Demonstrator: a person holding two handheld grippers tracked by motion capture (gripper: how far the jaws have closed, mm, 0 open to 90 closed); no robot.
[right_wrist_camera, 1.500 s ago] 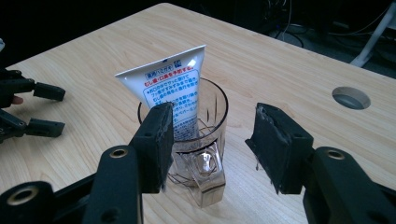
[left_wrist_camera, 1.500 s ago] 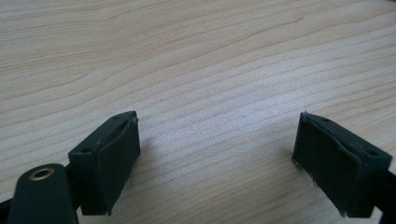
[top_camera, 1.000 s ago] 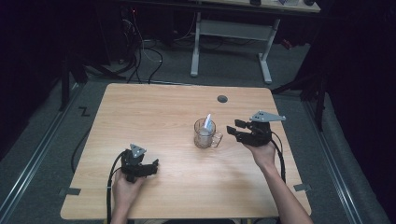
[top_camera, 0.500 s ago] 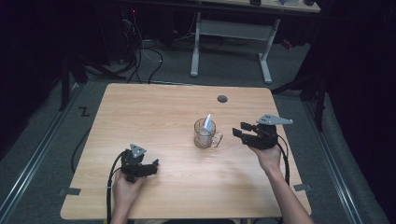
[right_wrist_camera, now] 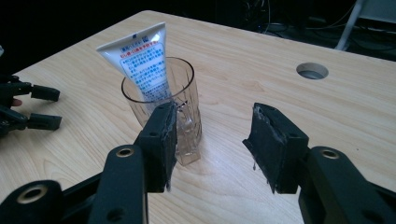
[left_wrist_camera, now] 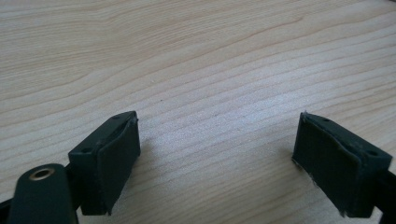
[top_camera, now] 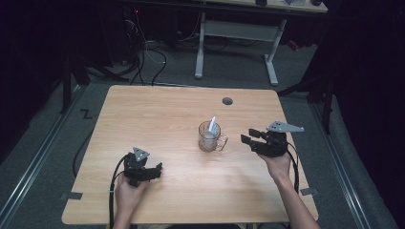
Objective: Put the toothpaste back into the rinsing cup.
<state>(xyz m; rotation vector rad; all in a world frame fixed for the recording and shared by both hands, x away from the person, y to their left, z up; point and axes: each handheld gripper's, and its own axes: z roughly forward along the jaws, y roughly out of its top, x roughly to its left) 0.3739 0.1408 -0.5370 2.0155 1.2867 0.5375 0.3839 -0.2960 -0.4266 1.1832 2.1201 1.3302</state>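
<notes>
A clear glass mug stands near the middle of the wooden table, its handle turned to the right. A white tube leans in it, printed end up. My right gripper hovers a short way right of the handle, open; its jaws have just been closing a little, with nothing between them. In the right gripper view the mug and tube sit just beyond my right gripper, partly behind one jaw. My left gripper rests open at the front left, over bare wood in the left gripper view.
A round cable hole lies in the table's far right part, also seen from the right gripper. Beyond the far edge stand a white desk frame and floor cables. The left gripper shows far left in the right gripper view.
My right gripper has drawn back slightly from the mug, toward the right and the person. The left gripper, mug and tube have stayed put.
</notes>
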